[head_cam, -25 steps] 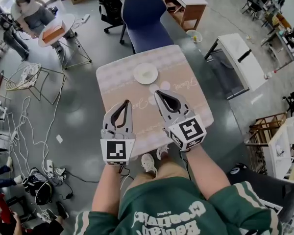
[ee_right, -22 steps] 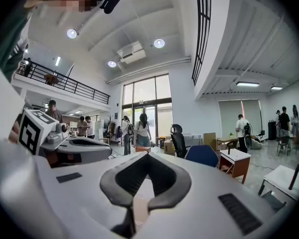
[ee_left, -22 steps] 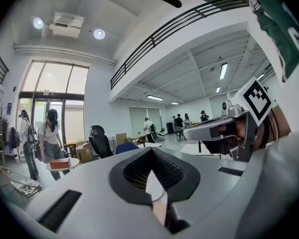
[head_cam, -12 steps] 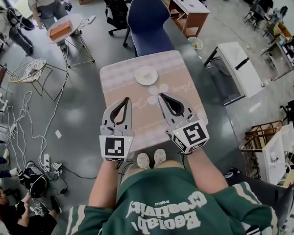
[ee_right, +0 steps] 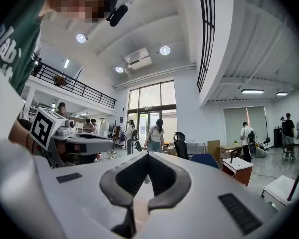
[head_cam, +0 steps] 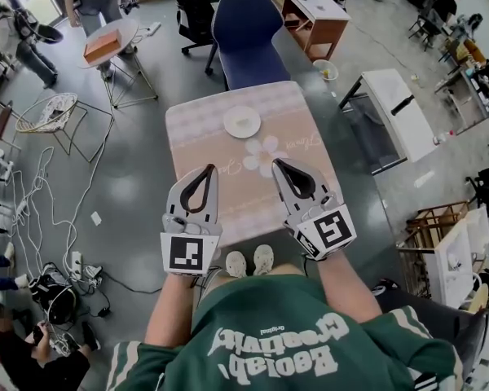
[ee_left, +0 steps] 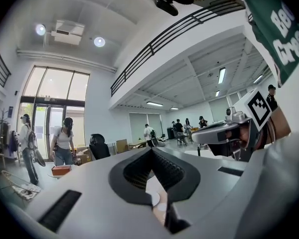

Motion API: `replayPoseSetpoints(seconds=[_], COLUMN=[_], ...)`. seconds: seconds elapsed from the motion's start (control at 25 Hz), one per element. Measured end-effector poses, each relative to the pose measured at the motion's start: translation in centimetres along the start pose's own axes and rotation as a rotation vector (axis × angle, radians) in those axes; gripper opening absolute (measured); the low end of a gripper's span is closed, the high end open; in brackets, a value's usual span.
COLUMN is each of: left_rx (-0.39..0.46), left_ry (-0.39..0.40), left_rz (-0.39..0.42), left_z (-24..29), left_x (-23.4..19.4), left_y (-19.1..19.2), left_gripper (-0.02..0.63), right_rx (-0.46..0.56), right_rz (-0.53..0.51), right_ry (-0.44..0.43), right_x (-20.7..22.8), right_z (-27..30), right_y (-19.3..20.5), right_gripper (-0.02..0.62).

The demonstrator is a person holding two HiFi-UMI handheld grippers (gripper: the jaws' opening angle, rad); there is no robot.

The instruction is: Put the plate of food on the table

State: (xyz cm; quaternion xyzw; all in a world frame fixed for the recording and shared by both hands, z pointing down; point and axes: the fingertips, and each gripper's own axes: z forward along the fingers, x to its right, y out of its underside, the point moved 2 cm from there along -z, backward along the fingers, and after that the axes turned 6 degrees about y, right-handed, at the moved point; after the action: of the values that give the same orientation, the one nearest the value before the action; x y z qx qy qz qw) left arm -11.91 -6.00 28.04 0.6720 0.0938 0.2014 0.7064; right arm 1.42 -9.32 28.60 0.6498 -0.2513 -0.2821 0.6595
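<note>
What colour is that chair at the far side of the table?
The chair is dark blue, clearest in the head view.

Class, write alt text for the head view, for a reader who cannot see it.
From above: a person holds the left gripper and right gripper, jaws shut and empty, over a small table. A white plate sits near its far edge.
</note>
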Motion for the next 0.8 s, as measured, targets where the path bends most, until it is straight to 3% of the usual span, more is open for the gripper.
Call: replayPoseSetpoints(seconds=[0.8], left_rx=[0.005], left_ry=[0.026], left_rz=[0.016], left_z=[0.85], left_x=[0.38], left_y=[-0.54], left_gripper=[0.009], right_rx=[0.014], right_rz=[-0.005], right_ry=[-0.037], right_x=[-0.34], right_z=[0.9], right_y=[-0.46], right_gripper=[0.014])
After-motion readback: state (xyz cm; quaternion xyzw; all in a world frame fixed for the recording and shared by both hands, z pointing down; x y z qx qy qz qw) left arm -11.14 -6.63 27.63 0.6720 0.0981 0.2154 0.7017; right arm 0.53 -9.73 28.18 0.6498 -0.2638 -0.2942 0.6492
